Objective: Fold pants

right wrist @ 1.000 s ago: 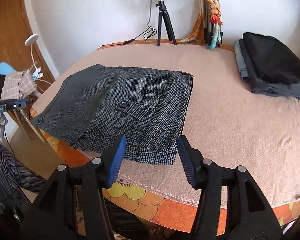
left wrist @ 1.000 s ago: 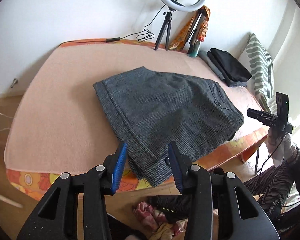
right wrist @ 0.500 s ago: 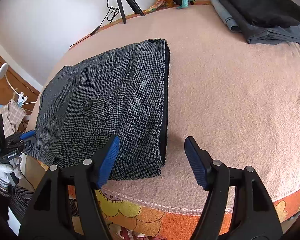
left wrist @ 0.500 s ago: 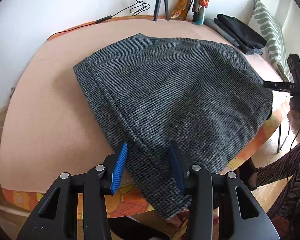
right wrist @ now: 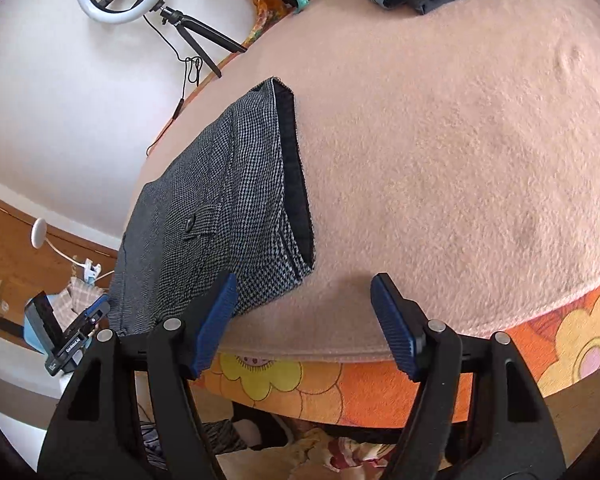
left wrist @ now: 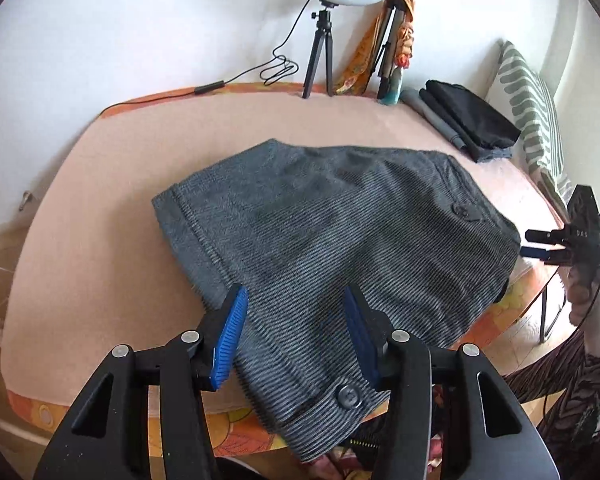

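Note:
Grey houndstooth pants [left wrist: 332, 232] lie folded on the peach blanket of the table [left wrist: 100, 184], one corner with a button hanging over the near edge. My left gripper [left wrist: 294, 320] is open, its jaws over that near corner, holding nothing. My right gripper [right wrist: 304, 308] is open and empty at the table edge, just beside the waistband end of the pants [right wrist: 236, 216]. The right gripper also shows at the far right in the left wrist view [left wrist: 556, 244].
A stack of folded dark clothes [left wrist: 464, 124] lies at the far right of the table. A ring light on a tripod [left wrist: 320, 52] stands at the back by the wall. A striped cushion [left wrist: 532, 120] is at the right. Floral orange cloth [right wrist: 420, 376] trims the edge.
The left gripper has pulled back and up from the pants. The right gripper has dropped lower and tilted, and now sits at the table edge by the waistband.

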Available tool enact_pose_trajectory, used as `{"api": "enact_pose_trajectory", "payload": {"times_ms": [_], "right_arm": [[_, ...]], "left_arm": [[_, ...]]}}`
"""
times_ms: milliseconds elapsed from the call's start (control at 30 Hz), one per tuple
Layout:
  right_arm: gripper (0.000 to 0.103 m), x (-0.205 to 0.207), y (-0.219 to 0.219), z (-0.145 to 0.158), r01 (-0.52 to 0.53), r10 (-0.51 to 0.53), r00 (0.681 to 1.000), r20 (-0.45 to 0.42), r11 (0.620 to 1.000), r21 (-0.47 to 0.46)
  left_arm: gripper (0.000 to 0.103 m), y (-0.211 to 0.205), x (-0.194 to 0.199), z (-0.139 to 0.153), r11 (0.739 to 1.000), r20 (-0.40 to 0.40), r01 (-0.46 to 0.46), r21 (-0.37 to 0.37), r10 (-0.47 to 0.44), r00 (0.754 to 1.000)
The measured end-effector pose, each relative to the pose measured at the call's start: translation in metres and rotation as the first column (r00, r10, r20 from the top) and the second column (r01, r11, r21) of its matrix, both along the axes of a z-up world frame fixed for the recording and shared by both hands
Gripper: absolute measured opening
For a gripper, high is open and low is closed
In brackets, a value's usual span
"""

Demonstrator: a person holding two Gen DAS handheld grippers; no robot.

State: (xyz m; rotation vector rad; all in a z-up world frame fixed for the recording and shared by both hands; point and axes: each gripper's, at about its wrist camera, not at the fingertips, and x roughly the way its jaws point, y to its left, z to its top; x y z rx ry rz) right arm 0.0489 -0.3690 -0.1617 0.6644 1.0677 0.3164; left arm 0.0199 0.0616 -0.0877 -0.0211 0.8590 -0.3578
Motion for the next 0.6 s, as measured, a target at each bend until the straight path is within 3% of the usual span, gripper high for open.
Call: {"api": "enact_pose_trajectory", "payload": {"times_ms": [200, 400, 500, 600], "right_arm": [[0.072, -0.005, 0.026, -0.002, -0.024, 0.022, 0.998, 0.053, 0.999, 0.039], [0.073, 0.004, 0.049, -0.008, 0.084, -0.098, 0.984, 0.15, 0.992, 0.094], [0.073, 0.007, 0.061, -0.008, 0.127, -0.138, 0.973, 0.187, 0.989, 0.072], [0.047, 0.016, 0.066, -0.011, 0.148, -0.159, 0.972, 0.173, 0.986, 0.07]], "left_arm": [[0.049, -0.041, 0.027, 0.014, 0.998, 0.023, 0.045, -0.036, -0.044, 0.999], [0.049, -0.095, 0.078, 0.007, 0.998, 0.036, 0.045, -0.047, -0.044, 0.998], [0.049, -0.116, 0.107, -0.004, 0.998, 0.022, 0.015, -0.06, -0.014, 1.0], [0.049, -0.137, 0.127, -0.018, 0.997, 0.063, -0.017, 0.07, 0.012, 0.998]]}}
